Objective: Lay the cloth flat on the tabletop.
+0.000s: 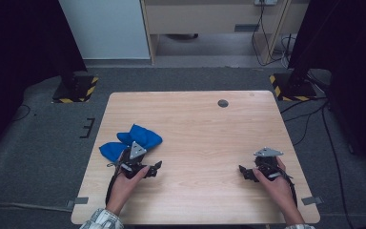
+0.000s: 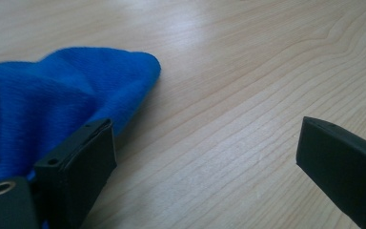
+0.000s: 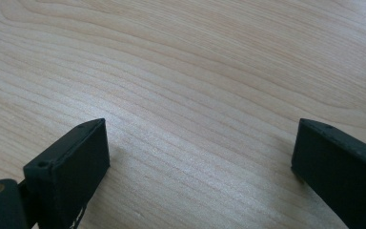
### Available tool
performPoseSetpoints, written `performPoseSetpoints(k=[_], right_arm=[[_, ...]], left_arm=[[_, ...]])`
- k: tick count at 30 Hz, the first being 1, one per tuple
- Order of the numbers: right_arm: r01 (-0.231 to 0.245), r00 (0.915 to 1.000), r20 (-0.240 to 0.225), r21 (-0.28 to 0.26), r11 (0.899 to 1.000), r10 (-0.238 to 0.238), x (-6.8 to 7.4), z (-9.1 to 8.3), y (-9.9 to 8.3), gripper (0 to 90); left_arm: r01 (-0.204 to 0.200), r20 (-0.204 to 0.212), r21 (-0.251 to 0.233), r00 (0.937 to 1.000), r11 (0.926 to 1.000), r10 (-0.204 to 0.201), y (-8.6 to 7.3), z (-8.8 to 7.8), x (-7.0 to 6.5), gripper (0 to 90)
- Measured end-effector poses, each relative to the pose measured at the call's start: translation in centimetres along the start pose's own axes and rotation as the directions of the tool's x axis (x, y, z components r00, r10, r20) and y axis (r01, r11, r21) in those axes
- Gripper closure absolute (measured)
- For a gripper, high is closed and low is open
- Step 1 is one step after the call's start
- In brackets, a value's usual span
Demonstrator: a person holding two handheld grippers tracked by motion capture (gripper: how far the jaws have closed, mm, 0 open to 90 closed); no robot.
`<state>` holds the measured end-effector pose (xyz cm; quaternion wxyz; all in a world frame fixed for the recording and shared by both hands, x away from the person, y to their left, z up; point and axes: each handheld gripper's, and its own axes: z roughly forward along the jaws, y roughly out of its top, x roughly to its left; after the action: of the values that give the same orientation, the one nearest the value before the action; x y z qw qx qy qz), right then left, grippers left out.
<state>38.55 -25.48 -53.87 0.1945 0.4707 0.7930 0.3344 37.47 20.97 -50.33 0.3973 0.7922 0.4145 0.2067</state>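
Observation:
A crumpled blue cloth (image 1: 132,139) lies on the left part of the wooden table (image 1: 200,129). My left gripper (image 1: 153,168) rests just in front of the cloth, low over the wood, its jaws wide apart. In the left gripper view the blue cloth (image 2: 43,100) lies behind the left jaw, with only bare wood between the two jaws of the left gripper (image 2: 205,143). My right gripper (image 1: 244,172) sits near the table's front right, held in a hand. In its own view the right gripper (image 3: 200,143) is open over bare wood.
A small dark round cap (image 1: 223,103) is set into the table near the far edge. Two black stands with yellow-black striped bases (image 1: 76,88) (image 1: 290,86) flank the table's far corners. Cables (image 1: 310,114) trail on the grey floor at the right.

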Motion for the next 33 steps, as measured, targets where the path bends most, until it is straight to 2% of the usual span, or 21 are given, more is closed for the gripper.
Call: performPoseSetpoints(k=[3,6,9,10,11,13,14,18,21,23,24,29,30,31,32,33], right_arm=[[0.0,1.0,0.0,0.0,1.0,0.0,0.0,0.0,0.0,5.4],[0.001,1.0,0.0,0.001,1.0,-0.001,0.0,0.0,0.0,5.5],[0.001,1.0,-0.001,0.002,1.0,-0.001,0.0,0.0,0.0,5.5],[0.002,1.0,0.0,0.002,1.0,-0.002,0.0,0.0,0.0,5.5],[0.002,1.0,0.0,0.002,1.0,-0.002,0.0,0.0,0.0,5.5],[0.002,1.0,0.002,0.0,1.0,-0.002,0.0,0.0,0.0,5.5],[0.001,1.0,0.002,0.0,1.0,-0.001,0.0,0.0,0.0,5.5],[0.001,1.0,0.002,0.0,1.0,-0.001,0.0,0.0,0.0,5.4],[0.001,1.0,0.002,0.0,1.0,-0.001,0.0,0.0,0.0,5.5],[0.001,1.0,0.002,0.0,1.0,-0.001,0.0,0.0,0.0,5.5],[0.001,1.0,0.002,0.0,1.0,-0.001,0.0,0.0,0.0,5.4],[-0.001,1.0,0.005,-0.001,1.0,0.001,0.1,0.0,0.0,5.5],[0.0,1.0,0.005,-0.002,1.0,0.0,0.1,0.0,0.0,5.5],[0.0,1.0,0.005,-0.002,1.0,0.0,0.1,0.0,0.0,5.5],[-0.001,1.0,0.005,0.0,1.0,0.001,0.1,0.0,0.0,5.4],[-0.001,1.0,0.005,0.0,1.0,0.001,0.1,0.0,0.0,5.4]], left_arm=[[0.017,0.001,-0.013,0.9999,0.9998,-0.017,0.0,-0.4,0.3,5.5],[0.006,-0.03,-0.035,0.9995,0.9994,-0.007,0.2,-1.1,0.8,5.9],[0.019,-0.045,-0.051,0.9987,0.9985,-0.021,0.3,-1.4,1.2,6.4],[0.022,-0.072,-0.066,0.997,0.9976,-0.027,0.3,-1.6,1.7,6.4],[0.022,-0.072,-0.066,0.997,0.9976,-0.027,0.3,-1.6,1.7,6.4],[0.029,-0.1,-0.074,0.9944,0.9968,-0.036,0.2,-1.9,2.3,6.4],[0.049,-0.12,-0.08,0.991,0.9956,-0.059,0.0,-2.1,3.1,6.4],[0.08,-0.159,-0.096,0.9828,0.9922,-0.094,-0.4,-2.4,4.4,6.5],[0.094,-0.179,-0.089,0.9778,0.9915,-0.109,-0.7,-2.1,5.2,6.8],[0.1,-0.18,-0.087,0.977,0.9912,-0.114,-0.8,-1.9,5.5,6.8],[0.102,-0.196,-0.067,0.9741,0.9925,-0.113,-1.0,-1.2,5.9,6.8],[0.12,-0.21,-0.041,0.9695,0.992,-0.126,-1.3,0.1,7.1,8.2],[0.153,-0.184,-0.016,0.971,0.9881,-0.153,-1.7,0.8,7.7,10.8],[0.153,-0.184,-0.016,0.971,0.9881,-0.153,-1.7,0.8,7.7,11.8],[0.183,-0.157,0.01,0.9712,0.9831,-0.179,-2.1,1.4,8.1,12.6],[0.183,-0.157,0.01,0.9712,0.9831,-0.179,-2.1,1.4,8.1,14.7]])
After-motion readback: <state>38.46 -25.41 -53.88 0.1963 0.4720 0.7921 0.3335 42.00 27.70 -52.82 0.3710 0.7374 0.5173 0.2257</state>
